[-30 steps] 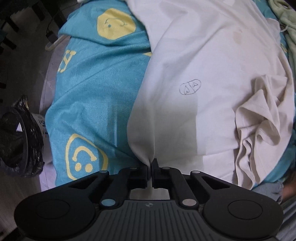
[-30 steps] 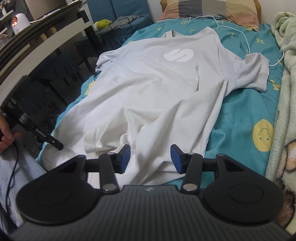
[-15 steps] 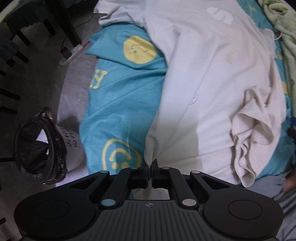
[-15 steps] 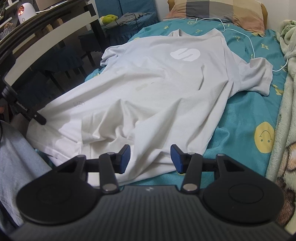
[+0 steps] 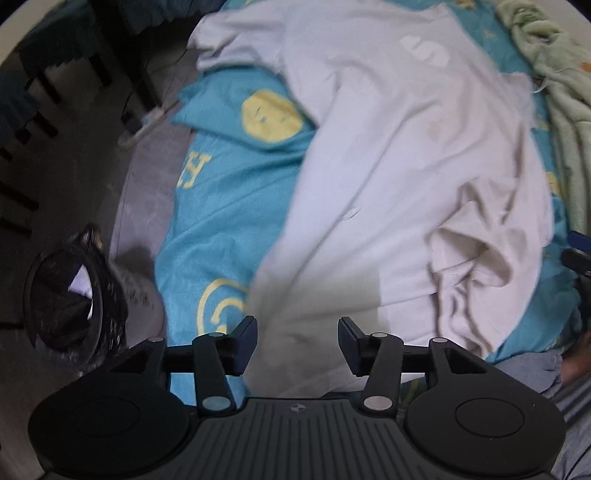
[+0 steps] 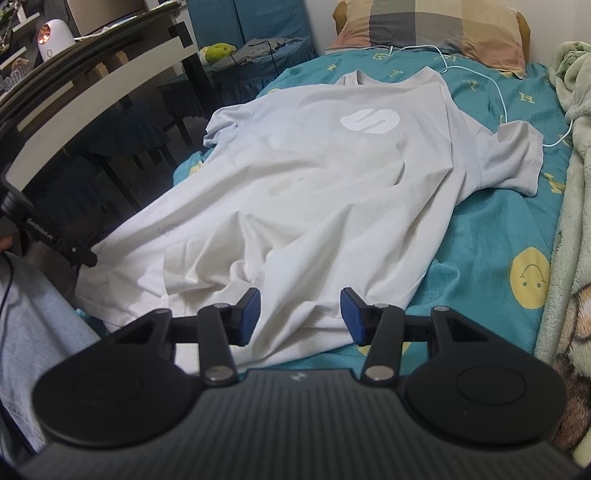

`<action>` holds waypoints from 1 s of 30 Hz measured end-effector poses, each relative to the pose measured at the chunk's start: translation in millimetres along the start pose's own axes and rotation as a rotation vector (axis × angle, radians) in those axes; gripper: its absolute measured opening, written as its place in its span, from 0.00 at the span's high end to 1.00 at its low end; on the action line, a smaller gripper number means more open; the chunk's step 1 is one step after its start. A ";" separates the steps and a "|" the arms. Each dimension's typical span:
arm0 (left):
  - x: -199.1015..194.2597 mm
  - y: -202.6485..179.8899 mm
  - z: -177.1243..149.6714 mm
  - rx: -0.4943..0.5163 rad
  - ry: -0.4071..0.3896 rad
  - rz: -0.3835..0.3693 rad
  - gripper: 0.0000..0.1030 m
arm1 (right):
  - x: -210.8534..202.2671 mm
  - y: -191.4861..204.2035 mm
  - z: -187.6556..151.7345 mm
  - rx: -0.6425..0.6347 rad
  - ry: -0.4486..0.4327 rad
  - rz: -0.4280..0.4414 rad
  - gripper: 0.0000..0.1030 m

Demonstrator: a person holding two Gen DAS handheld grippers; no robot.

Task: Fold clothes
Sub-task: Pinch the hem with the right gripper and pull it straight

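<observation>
White T-shirt (image 6: pixel 332 177), "S" logo (image 6: pixel 370 120), teal "H" bedsheet (image 6: pixel 491 236)

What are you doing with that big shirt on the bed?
A person is getting a white T-shirt ready to fold on the blue smiley bedsheet. The left tongs are open above the shirt's bottom corner. The right tongs are open too, over the rumpled bottom edge. Nothing is folded yet.

A plaid pillow (image 6: pixel 432 33) lies at the bed's head end, a white cable (image 6: pixel 495 85) trailing from it across the teal sheet (image 6: pixel 491 236) — green blanket (image 6: pixel 576 155) along the right edge.

A black-lined bin (image 5: pixel 74 291) stands on the floor — beside the left edge.
</observation>
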State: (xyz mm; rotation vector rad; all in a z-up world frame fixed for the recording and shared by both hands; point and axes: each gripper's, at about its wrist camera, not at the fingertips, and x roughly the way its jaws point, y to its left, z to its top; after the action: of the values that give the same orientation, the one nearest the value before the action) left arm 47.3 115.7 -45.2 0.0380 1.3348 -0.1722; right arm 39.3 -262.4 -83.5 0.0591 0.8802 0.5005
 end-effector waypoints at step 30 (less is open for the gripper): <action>11.1 -19.4 -19.7 -0.119 -0.453 -0.230 0.37 | 14.2 74.0 8.3 -0.425 0.042 -0.114 0.95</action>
State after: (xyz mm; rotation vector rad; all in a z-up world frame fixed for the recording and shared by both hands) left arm 28.0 97.9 -59.1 -0.2435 0.8914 -0.2775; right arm 23.7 -189.5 -69.9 -0.3890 0.7976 0.5744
